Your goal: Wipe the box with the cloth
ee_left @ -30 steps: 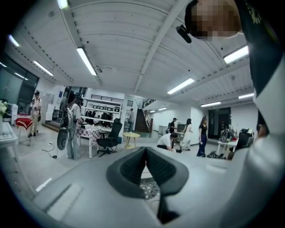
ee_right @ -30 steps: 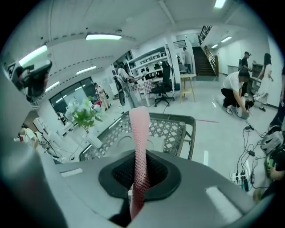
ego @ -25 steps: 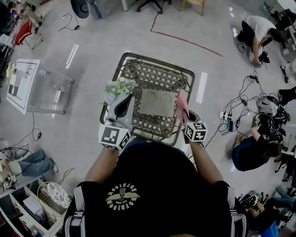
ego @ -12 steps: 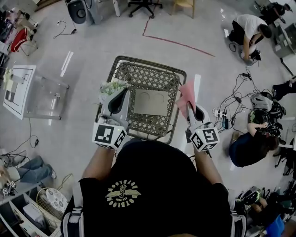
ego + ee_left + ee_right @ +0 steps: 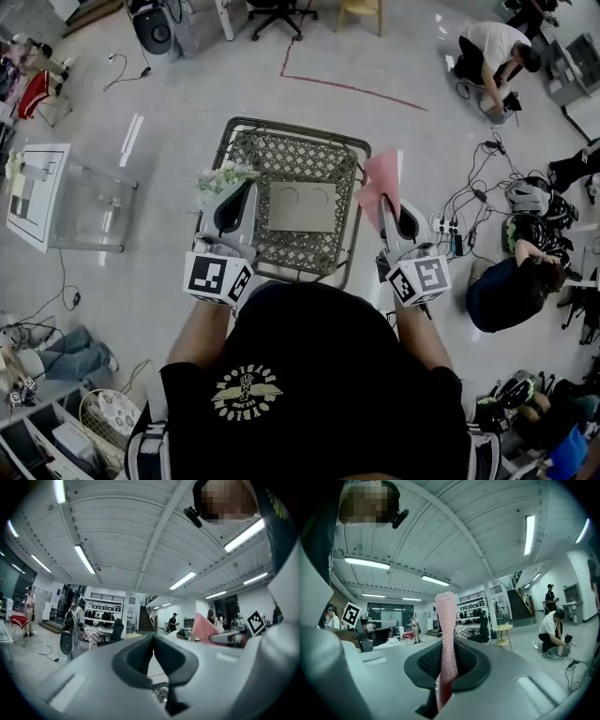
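A flat grey box [image 5: 302,207] with two round dents lies in the middle of a metal lattice table [image 5: 302,150]. My right gripper [image 5: 391,212] is off the table's right edge, to the right of the box, shut on a pink cloth [image 5: 382,179] that stands up from its jaws. In the right gripper view the cloth [image 5: 446,634] rises as a narrow strip between the dark pads [image 5: 461,660]. My left gripper [image 5: 235,199] is above the table's left edge, left of the box. Its jaws [image 5: 153,639] meet at the tips with nothing between them. Both grippers point upward.
A bunch of pale flowers [image 5: 223,177] lies at the table's left edge by the left gripper. A clear side table [image 5: 94,202] with a white board [image 5: 34,187] stands to the left. People [image 5: 511,286] sit on the floor at right among cables and a power strip [image 5: 448,232].
My right gripper has carried the pink cloth up and to the right, from over the table's right edge to beside it. The left gripper stays near the flowers.
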Demonstrator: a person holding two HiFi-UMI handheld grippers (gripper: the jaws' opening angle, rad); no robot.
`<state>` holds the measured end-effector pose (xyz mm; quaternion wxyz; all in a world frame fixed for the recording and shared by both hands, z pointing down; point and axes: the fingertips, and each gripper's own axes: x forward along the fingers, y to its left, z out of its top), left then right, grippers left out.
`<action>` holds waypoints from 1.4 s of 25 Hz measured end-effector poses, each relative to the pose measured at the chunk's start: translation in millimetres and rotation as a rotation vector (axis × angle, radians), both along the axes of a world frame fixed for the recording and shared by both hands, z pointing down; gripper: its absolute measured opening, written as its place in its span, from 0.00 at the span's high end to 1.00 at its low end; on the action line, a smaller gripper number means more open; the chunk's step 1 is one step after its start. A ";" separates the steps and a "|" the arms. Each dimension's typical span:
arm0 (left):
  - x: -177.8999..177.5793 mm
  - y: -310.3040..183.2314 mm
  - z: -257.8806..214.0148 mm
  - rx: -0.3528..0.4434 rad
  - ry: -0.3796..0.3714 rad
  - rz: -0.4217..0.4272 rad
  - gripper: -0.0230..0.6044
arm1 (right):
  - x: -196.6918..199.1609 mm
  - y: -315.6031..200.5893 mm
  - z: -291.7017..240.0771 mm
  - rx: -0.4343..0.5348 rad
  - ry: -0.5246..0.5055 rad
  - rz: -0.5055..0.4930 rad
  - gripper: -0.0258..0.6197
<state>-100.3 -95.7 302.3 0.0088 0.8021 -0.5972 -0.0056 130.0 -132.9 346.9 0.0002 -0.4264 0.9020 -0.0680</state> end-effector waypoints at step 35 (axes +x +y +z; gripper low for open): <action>5.3 16.3 -1.6 -0.019 -0.046 -0.075 0.96 | 10.4 -1.8 6.4 0.001 -0.028 -0.068 0.93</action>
